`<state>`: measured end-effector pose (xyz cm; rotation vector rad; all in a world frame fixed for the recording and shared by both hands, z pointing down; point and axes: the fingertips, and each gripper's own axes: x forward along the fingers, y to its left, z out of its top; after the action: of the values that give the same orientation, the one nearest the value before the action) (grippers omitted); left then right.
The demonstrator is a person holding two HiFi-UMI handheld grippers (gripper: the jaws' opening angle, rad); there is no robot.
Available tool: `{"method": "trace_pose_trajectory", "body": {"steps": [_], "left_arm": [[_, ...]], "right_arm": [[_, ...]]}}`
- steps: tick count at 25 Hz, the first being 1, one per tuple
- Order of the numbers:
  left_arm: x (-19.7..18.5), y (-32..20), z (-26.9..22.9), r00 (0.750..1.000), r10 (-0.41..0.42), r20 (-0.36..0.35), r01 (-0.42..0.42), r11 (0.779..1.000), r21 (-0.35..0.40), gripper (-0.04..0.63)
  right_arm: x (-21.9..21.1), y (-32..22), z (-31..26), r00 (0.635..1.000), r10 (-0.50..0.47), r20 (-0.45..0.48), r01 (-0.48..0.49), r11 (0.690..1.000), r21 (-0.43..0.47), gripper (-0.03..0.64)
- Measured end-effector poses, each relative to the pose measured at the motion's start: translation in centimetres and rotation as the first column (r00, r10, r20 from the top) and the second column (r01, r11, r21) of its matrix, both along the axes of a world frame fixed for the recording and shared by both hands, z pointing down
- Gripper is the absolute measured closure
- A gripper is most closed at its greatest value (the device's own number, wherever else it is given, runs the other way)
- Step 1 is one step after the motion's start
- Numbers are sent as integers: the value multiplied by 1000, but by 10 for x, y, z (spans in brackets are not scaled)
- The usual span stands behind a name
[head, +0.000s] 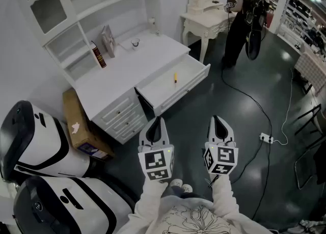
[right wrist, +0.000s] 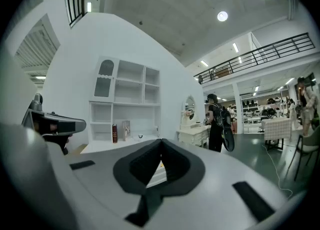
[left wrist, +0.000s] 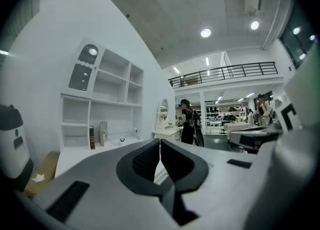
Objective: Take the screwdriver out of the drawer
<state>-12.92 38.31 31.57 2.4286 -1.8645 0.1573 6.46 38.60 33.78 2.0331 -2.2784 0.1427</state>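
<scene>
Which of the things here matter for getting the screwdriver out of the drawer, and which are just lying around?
For the job: yellow-handled screwdriver; open white drawer; left gripper and right gripper, both shut and empty.
Lying about: dark red can; brown cardboard box; white power strip on the floor.

The head camera is looking steeply down from overhead, taking in the left gripper (head: 157,122), the right gripper (head: 218,121) and the white desk (head: 127,70) well ahead. Each gripper camera is riding close behind its own jaws, facing nearly level toward that desk. All three views are sharing its shelf unit (head: 76,8).
</scene>
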Motion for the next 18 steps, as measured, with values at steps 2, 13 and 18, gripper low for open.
{"method": "trace_pose_trajectory", "body": {"steps": [2,13,18], "left_arm": [[1,-1,0,1000,0,-1,0,1000,-2,588],[-8,-16,2,1000,2,-9,-2,1000,-3,588],[-12,-27,7,1000,21,-14,-21,1000,-5,588]], "right_arm": [[1,-1,0,1000,1,0,-1,1000,0,614],[-1,-15,3,1000,17,10,-17,1000,-2,614],[-8,-22,7,999,37,19,-37,999,-2,614]]}}
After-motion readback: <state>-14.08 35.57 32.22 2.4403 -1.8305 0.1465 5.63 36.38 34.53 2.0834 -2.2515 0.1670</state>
